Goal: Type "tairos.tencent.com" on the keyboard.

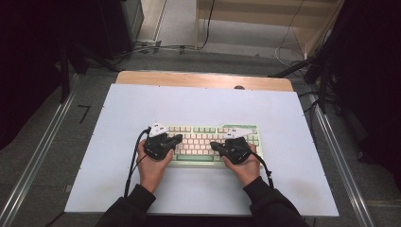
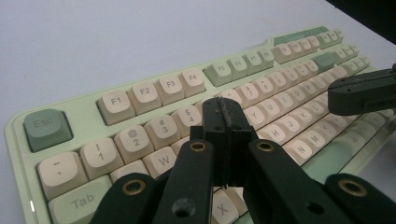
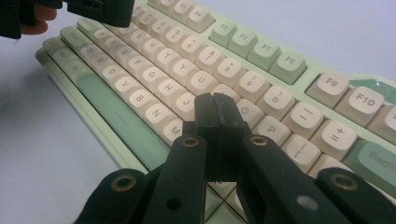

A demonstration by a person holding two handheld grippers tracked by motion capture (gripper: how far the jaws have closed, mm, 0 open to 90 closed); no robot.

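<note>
Pale green keyboard (image 1: pixel 208 144) lies flat at centre of white worktop (image 1: pixel 283 179), near person's edge. Left gripper (image 2: pixel 225 109), jaws pressed together, nothing between them, poised over keyboard's left-hand letter keys. Right gripper (image 3: pixel 215 105), jaws likewise closed and empty, poised over right-hand letter keys. Both hands low above keys, grippers pointing inward toward each other.
</note>
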